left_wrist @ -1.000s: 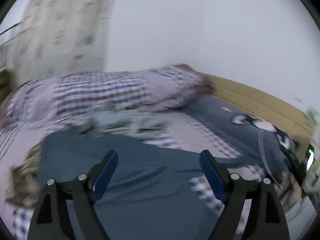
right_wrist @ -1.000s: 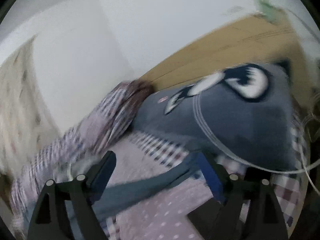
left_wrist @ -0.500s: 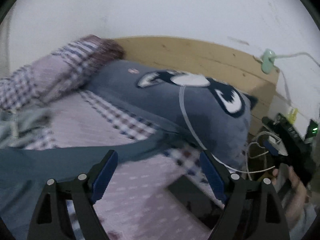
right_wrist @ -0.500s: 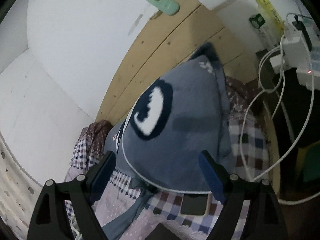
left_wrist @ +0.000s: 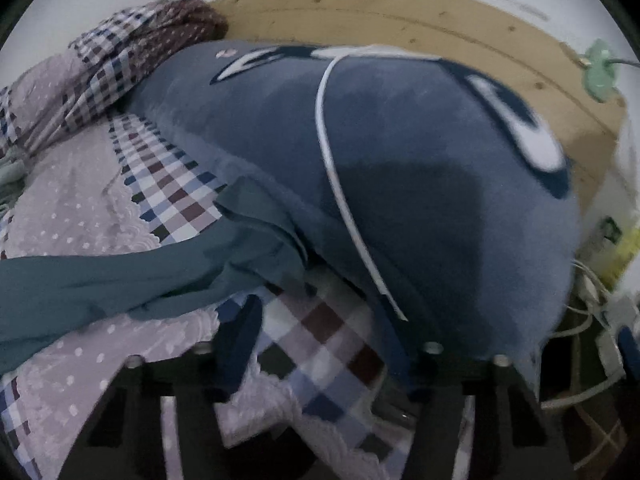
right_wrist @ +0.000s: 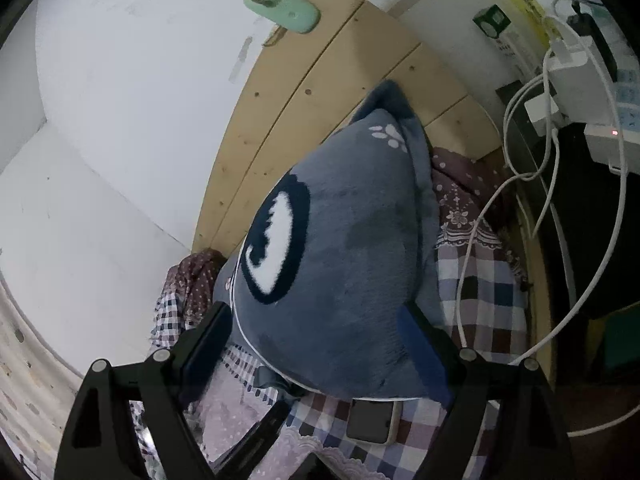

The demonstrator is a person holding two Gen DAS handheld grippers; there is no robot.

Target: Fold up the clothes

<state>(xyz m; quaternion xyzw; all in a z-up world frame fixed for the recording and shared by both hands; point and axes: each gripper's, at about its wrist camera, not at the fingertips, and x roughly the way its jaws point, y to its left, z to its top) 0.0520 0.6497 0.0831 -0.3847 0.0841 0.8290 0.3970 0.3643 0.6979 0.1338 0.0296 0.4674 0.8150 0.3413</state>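
Note:
A teal garment [left_wrist: 120, 276] lies on the pink dotted and checked bedsheet [left_wrist: 80, 208]. Its sleeve end [left_wrist: 256, 216] reaches up against a big grey-blue plush pillow [left_wrist: 420, 160]. My left gripper [left_wrist: 320, 344] points down at the sheet just below that sleeve. Its jaws are closing, with only checked sheet showing between them and the sleeve edge just above the left fingertip. In the right wrist view, my right gripper [right_wrist: 316, 344] stands open and holds nothing, the plush pillow [right_wrist: 340, 280] filling the gap in front. A scrap of the teal garment [right_wrist: 272, 378] peeks out under the pillow.
A wooden headboard [left_wrist: 400, 12] backs the pillow, and a bunched checked quilt [left_wrist: 100, 72] lies at the far left. A phone [right_wrist: 370, 420] rests on the sheet by the pillow. White cables [right_wrist: 476, 248] trail from a power strip [right_wrist: 580, 64] at the right. A green clip lamp [right_wrist: 284, 4] hangs above.
The left gripper swung from the garment's body to the sleeve end by the pillow, dropped lower, and its jaws narrowed. The right gripper rolled and turned toward the pillow and headboard, still open.

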